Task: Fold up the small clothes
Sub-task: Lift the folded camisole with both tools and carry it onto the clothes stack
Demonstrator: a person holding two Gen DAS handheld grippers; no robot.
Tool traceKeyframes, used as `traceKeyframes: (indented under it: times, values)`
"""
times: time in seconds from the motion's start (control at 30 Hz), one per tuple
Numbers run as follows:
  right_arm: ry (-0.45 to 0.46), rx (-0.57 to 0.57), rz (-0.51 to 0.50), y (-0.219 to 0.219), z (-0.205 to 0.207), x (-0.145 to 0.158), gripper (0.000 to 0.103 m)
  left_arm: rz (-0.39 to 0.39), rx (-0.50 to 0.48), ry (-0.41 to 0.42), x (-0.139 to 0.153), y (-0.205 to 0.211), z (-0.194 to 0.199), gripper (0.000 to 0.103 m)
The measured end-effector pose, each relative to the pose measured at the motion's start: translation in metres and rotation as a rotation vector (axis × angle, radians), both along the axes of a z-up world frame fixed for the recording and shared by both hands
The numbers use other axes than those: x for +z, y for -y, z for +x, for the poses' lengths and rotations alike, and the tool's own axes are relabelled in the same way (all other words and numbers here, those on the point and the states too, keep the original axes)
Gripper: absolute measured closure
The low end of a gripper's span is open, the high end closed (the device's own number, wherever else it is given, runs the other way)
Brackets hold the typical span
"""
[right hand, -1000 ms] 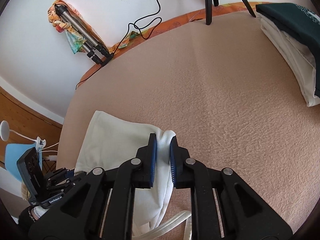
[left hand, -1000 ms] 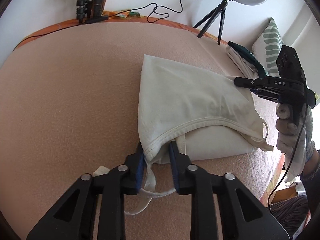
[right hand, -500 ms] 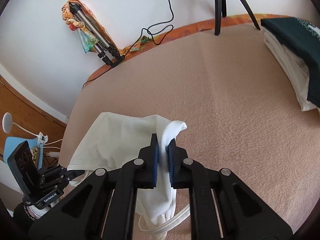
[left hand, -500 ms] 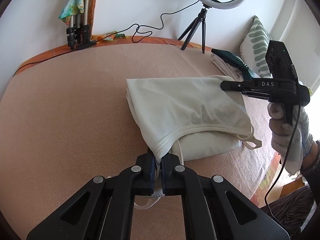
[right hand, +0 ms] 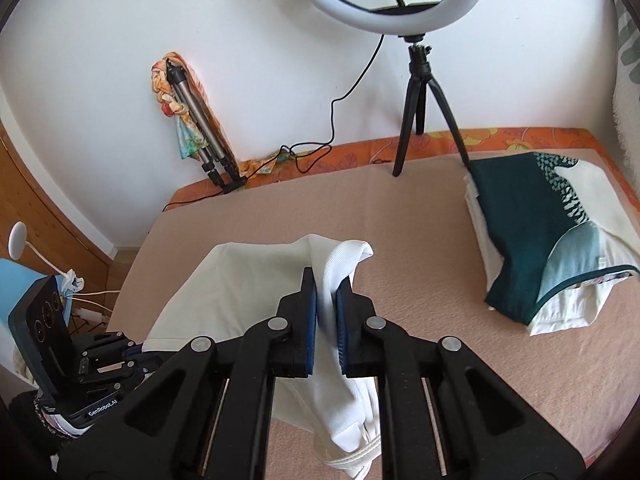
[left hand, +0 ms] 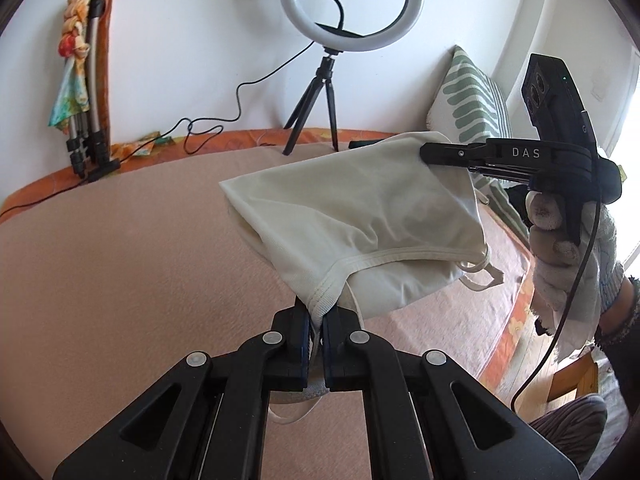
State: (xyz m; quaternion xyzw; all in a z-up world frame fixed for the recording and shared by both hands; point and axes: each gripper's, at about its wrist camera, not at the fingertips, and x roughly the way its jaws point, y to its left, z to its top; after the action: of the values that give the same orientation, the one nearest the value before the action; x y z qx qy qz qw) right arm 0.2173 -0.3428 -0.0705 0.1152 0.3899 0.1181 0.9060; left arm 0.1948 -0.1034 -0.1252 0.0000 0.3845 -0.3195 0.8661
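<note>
Both grippers hold one cream garment (left hand: 352, 216) off the pink bed (left hand: 120, 248), in front of the ring light (left hand: 351, 5) that stands on its tripod at the bed's far edge. The left hand-held gripper (left hand: 316, 322) is clamped on the ribbed hem at one corner, and the right hand-held gripper (right hand: 326, 312) is closed on a bunched fold of fabric at the opposite end. The cloth hangs slack between them, appears doubled over, and a thin strap (left hand: 480, 276) dangles from the end nearer the right gripper.

The step in hand looks like carrying the lifted edge across to make a fold. To do it well, both grips should stay firm and level, the cloth drawn just taut enough to lose its sag, then lowered so the edges meet squarely. The loose strap should be tucked inside. A stack of folded clothes (right hand: 536, 248) lies to the right of the ring light, probably where this piece belongs afterwards.
</note>
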Motion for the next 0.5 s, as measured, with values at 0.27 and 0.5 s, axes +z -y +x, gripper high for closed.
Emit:
traceKeyframes:
  times: [0.27, 0.5]
  values:
    - [0.066, -0.098, -0.047, 0.083, -0.001, 0.041, 0.094, -0.023, -0.092, 0.061, 0.02, 0.099, 0.016, 0.1]
    - [0.118, -0.164, -0.095, 0.151, 0.019, 0.068, 0.094, -0.046, -0.139, 0.098, 0.031, 0.171, 0.04, 0.1]
